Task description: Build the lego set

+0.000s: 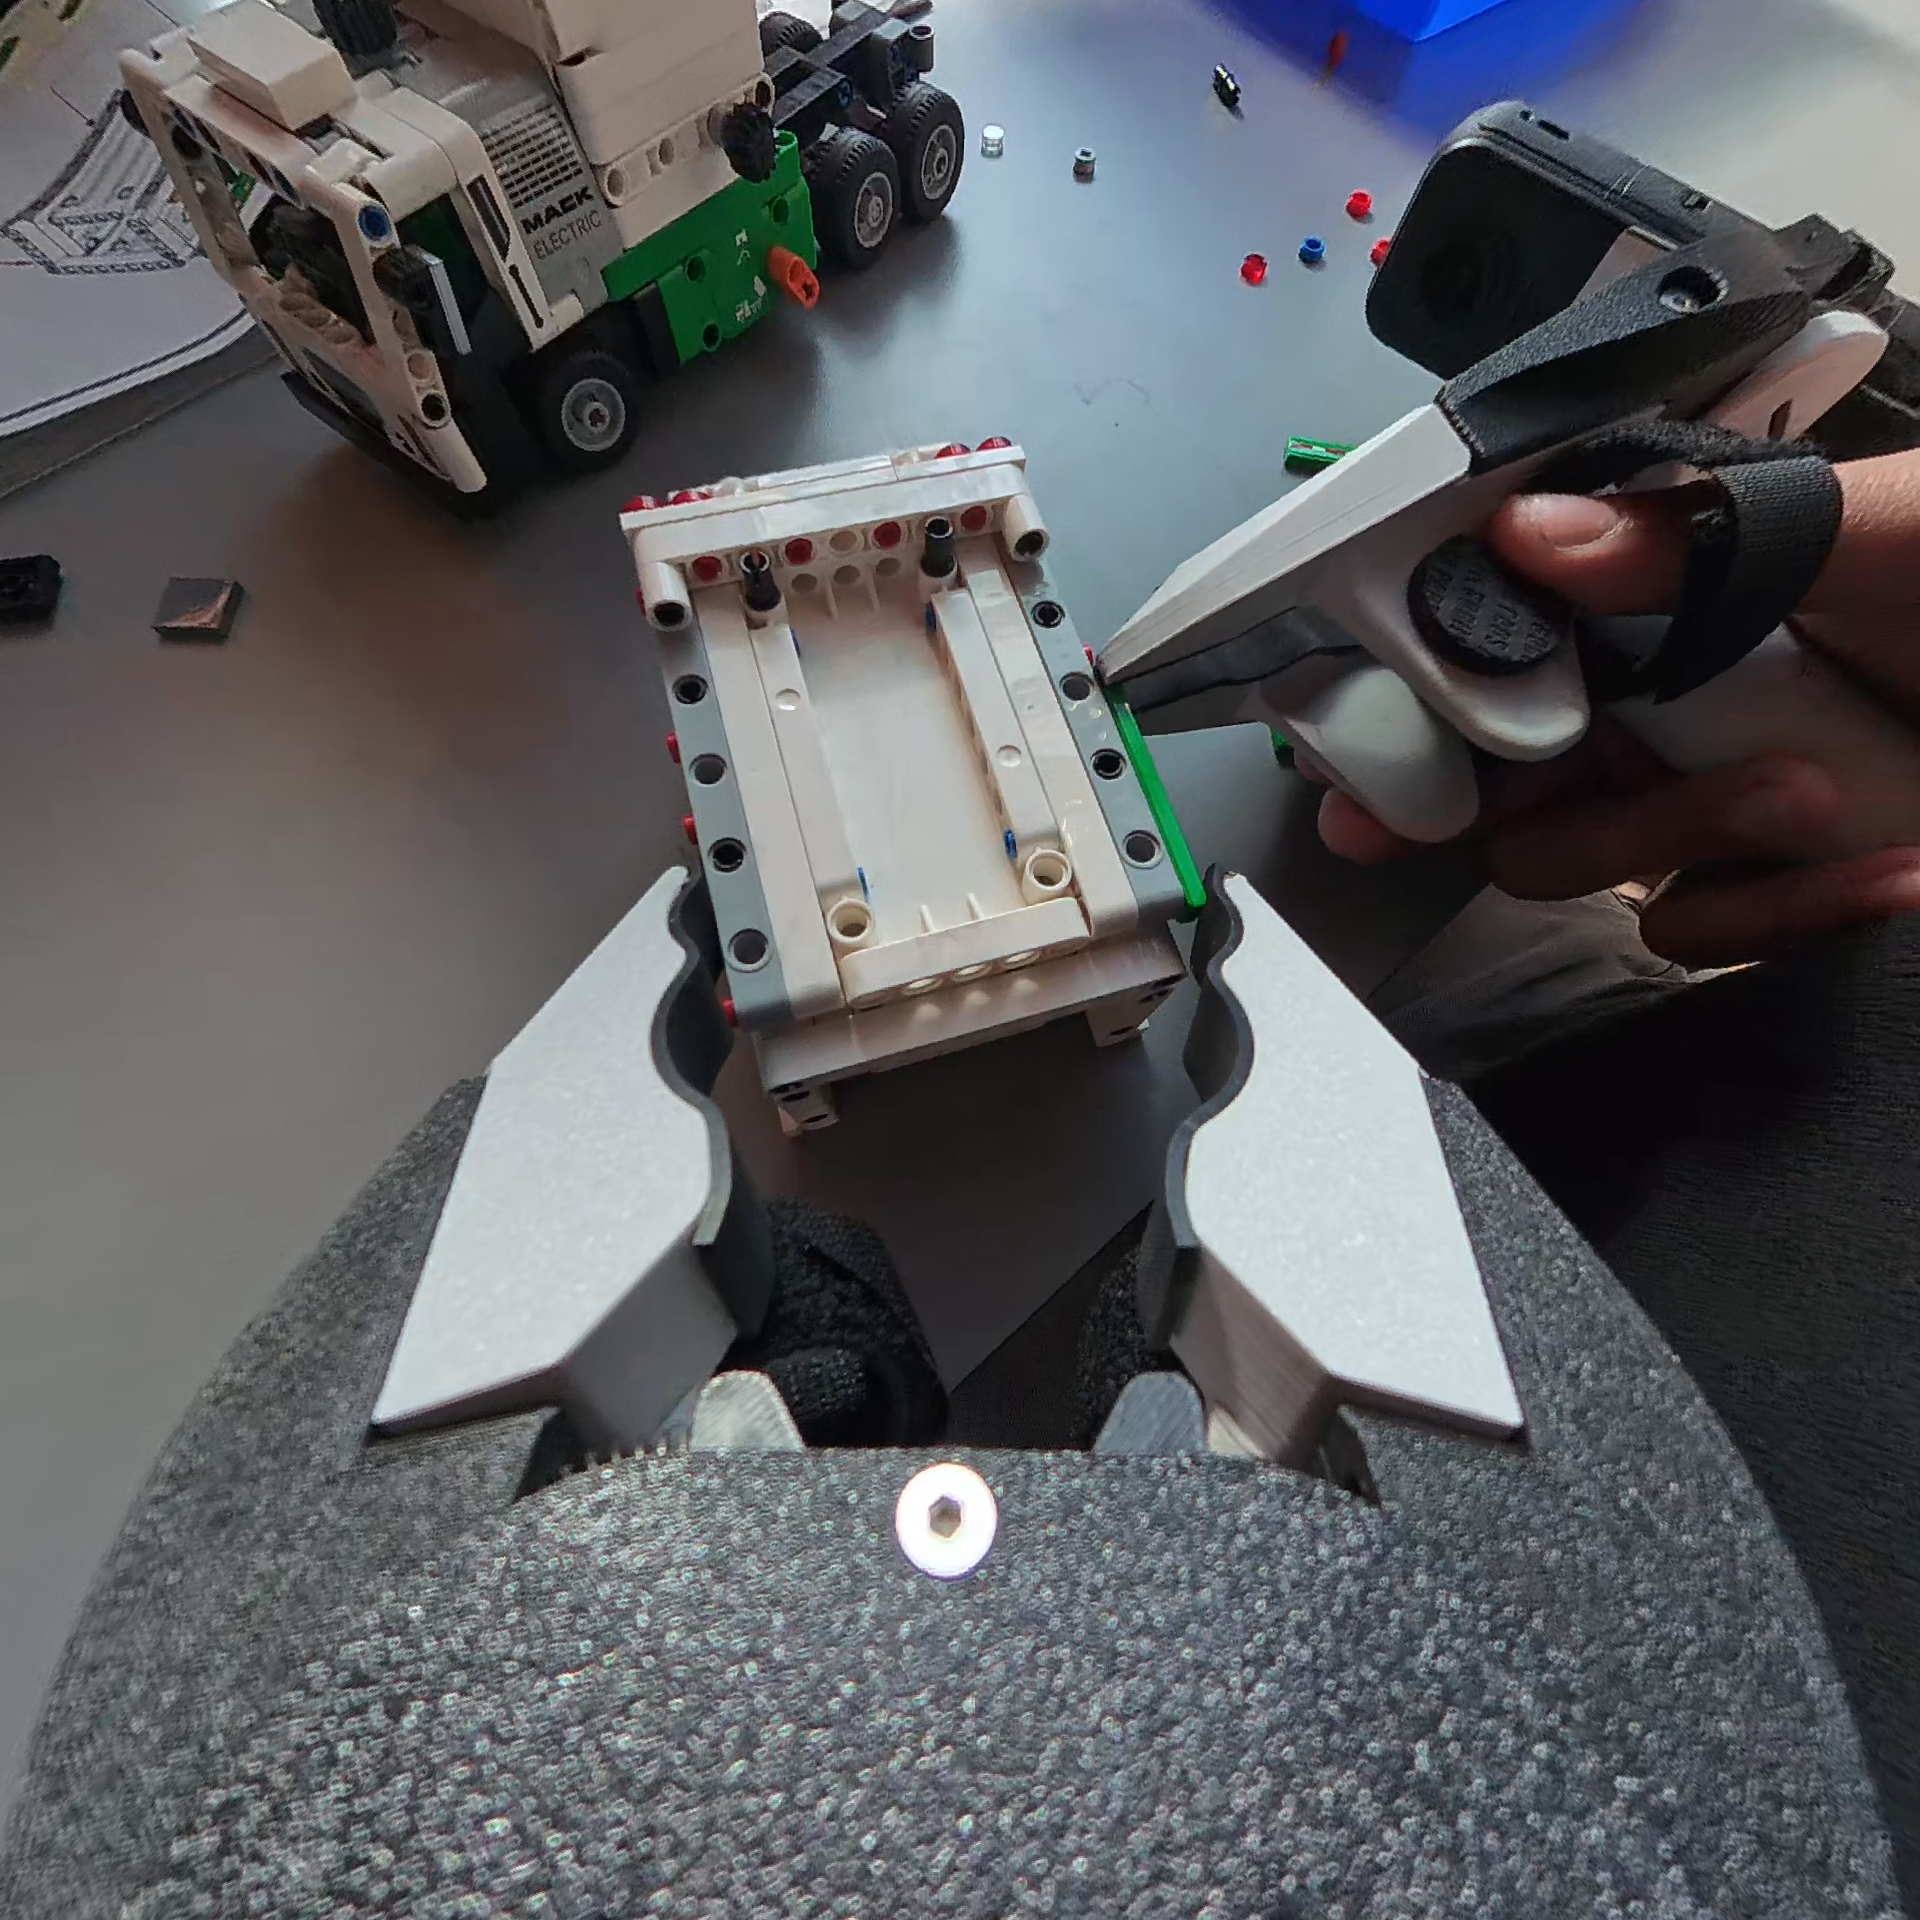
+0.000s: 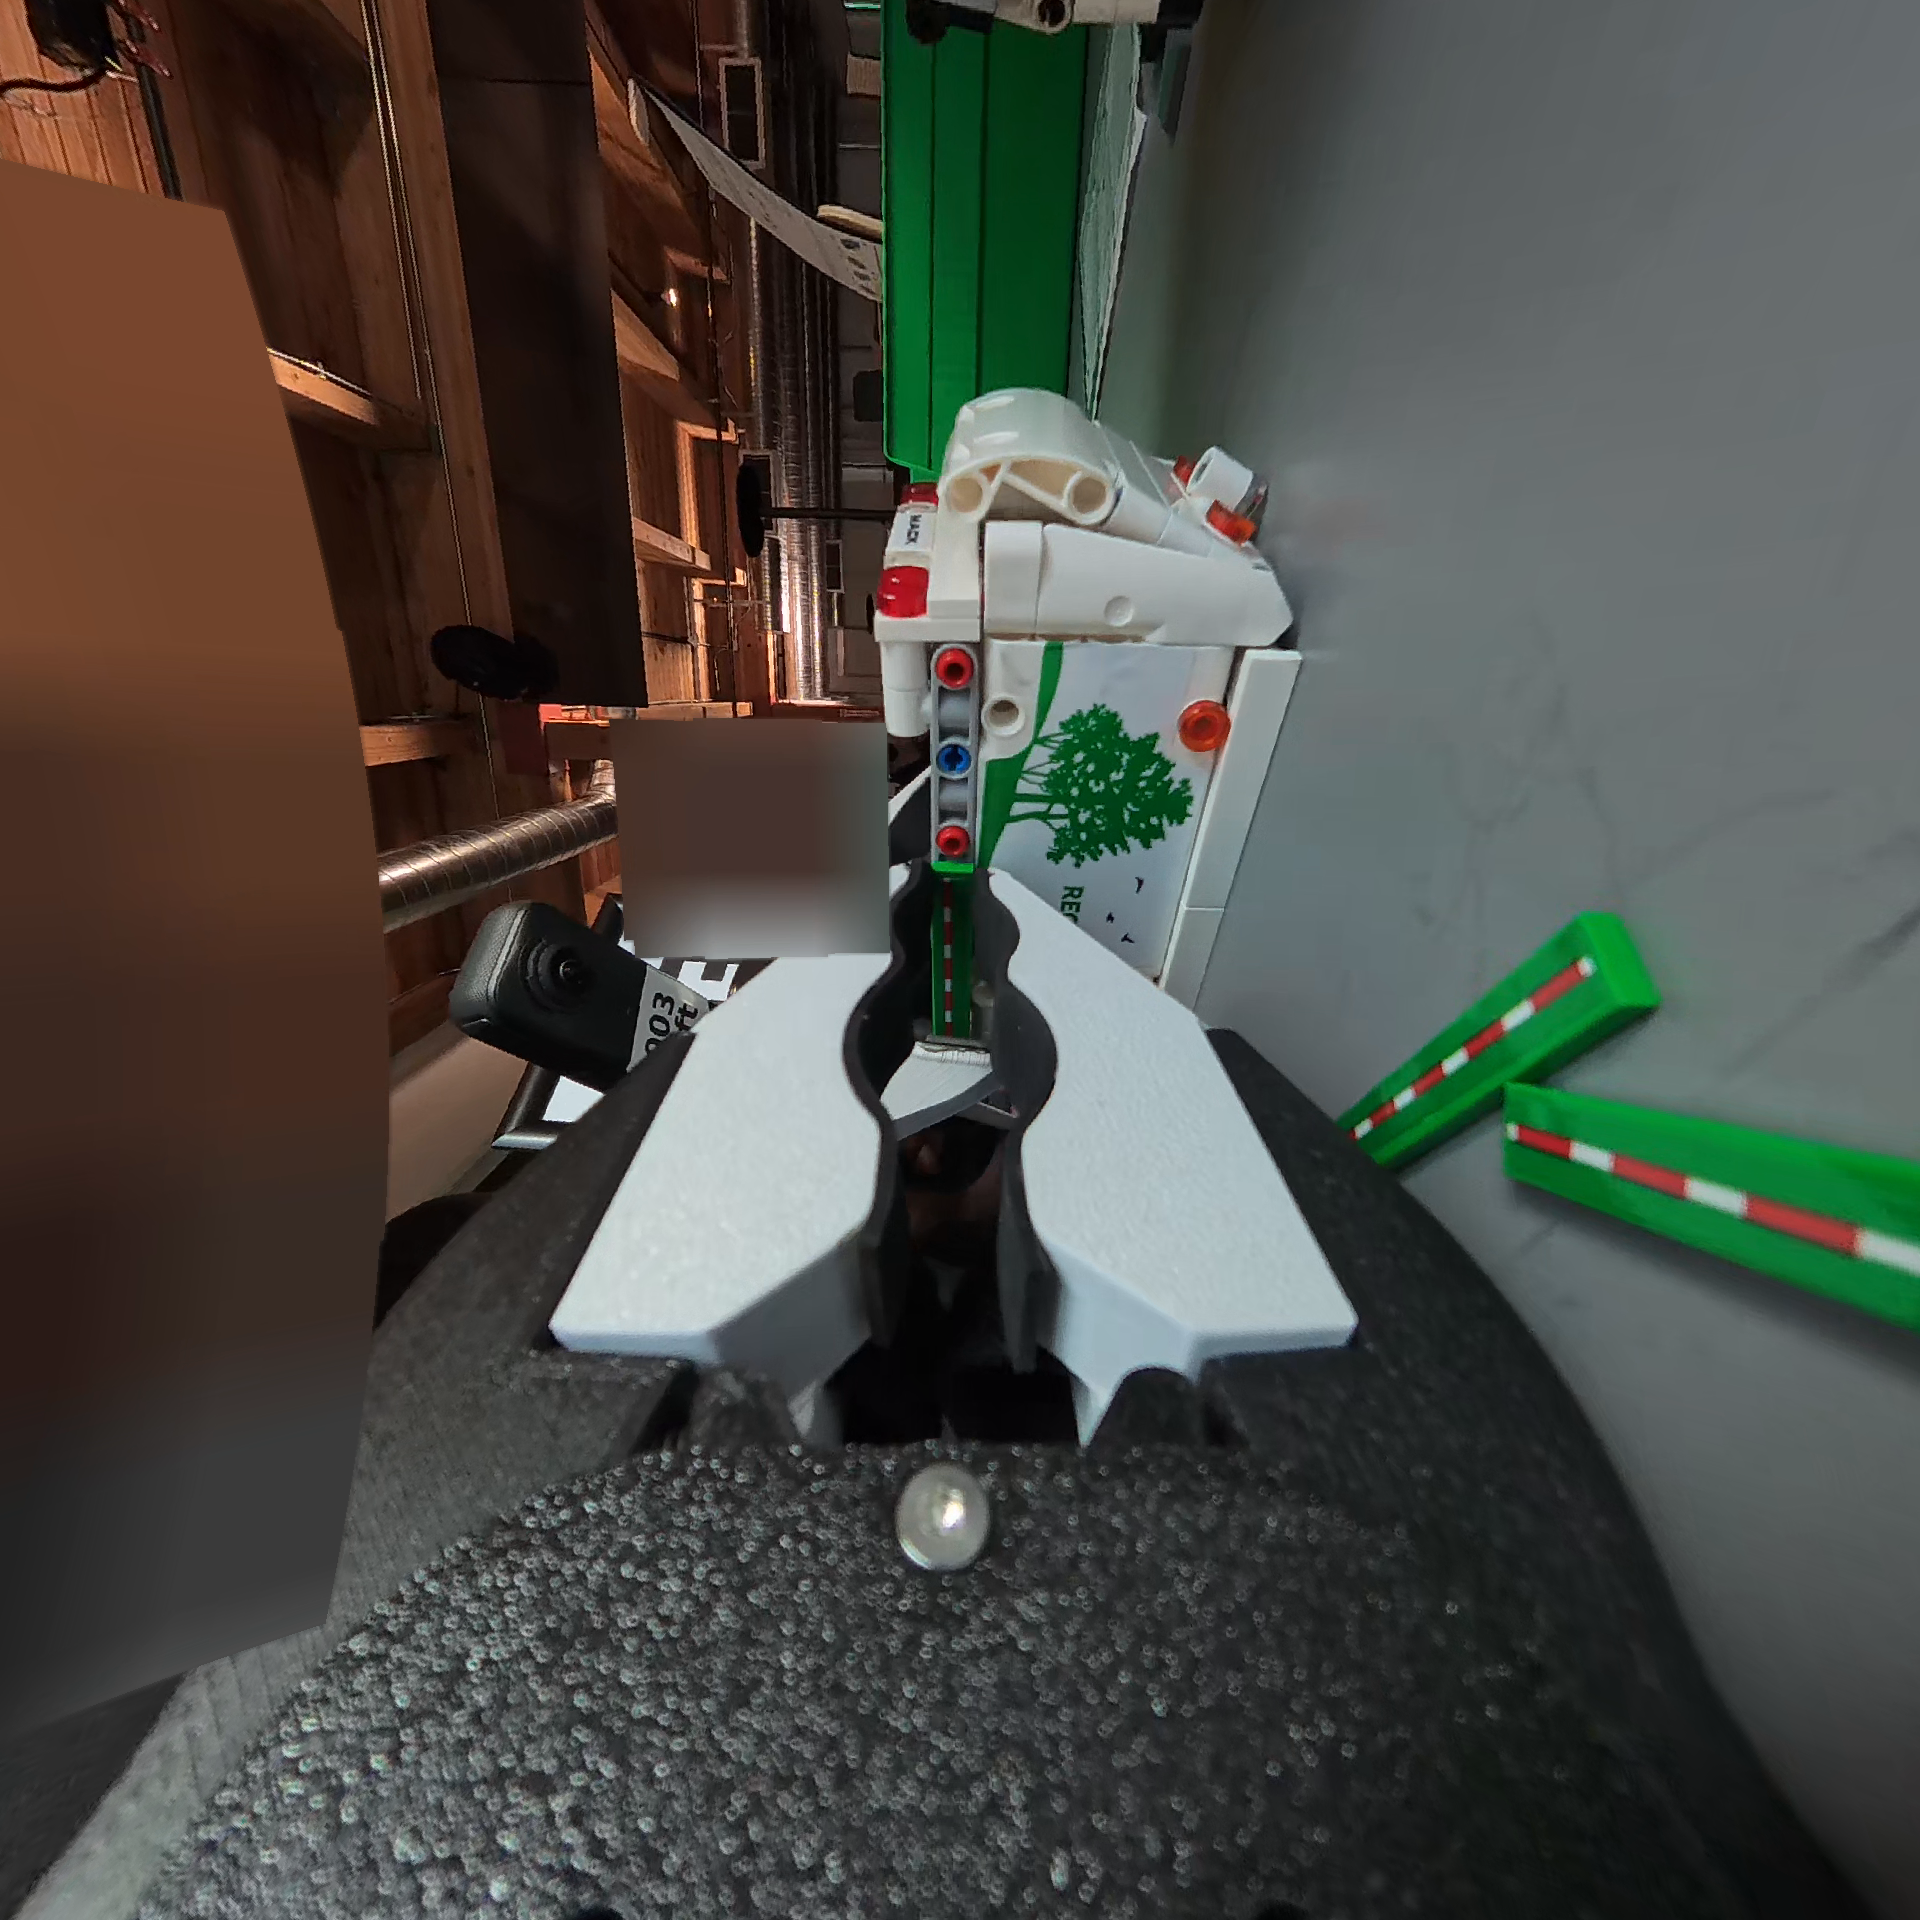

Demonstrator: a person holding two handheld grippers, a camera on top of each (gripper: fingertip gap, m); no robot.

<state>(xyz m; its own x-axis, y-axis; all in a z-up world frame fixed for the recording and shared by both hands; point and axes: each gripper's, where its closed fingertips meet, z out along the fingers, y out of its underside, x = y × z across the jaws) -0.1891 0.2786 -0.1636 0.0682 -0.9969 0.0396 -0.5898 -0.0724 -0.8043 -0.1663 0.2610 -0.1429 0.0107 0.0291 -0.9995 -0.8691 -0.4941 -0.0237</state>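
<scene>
A white box-shaped Lego body (image 1: 914, 748) with grey side beams and red pins lies on the dark table (image 1: 364, 779), open side up. My left gripper (image 1: 951, 914) is shut on its near end, one finger on each side. My right gripper (image 2: 951, 914) is shut on a thin green strip with a red-and-white stripe (image 2: 951, 956), holding it against the body's side wall, which bears a green tree sticker (image 2: 1112, 790). In the left wrist view the right gripper (image 1: 1114, 677) pinches the far end of the green strip (image 1: 1158, 800) along the body's right edge.
A white-and-green Lego truck (image 1: 499, 239) stands at the back left on instruction sheets (image 1: 94, 260). Small red and blue pieces (image 1: 1309, 249) lie at the back right, dark tiles (image 1: 197, 608) at the left. Two more green striped strips (image 2: 1496, 1039) (image 2: 1714, 1195) lie beside the body. Left tips to right tips: about 4 centimetres.
</scene>
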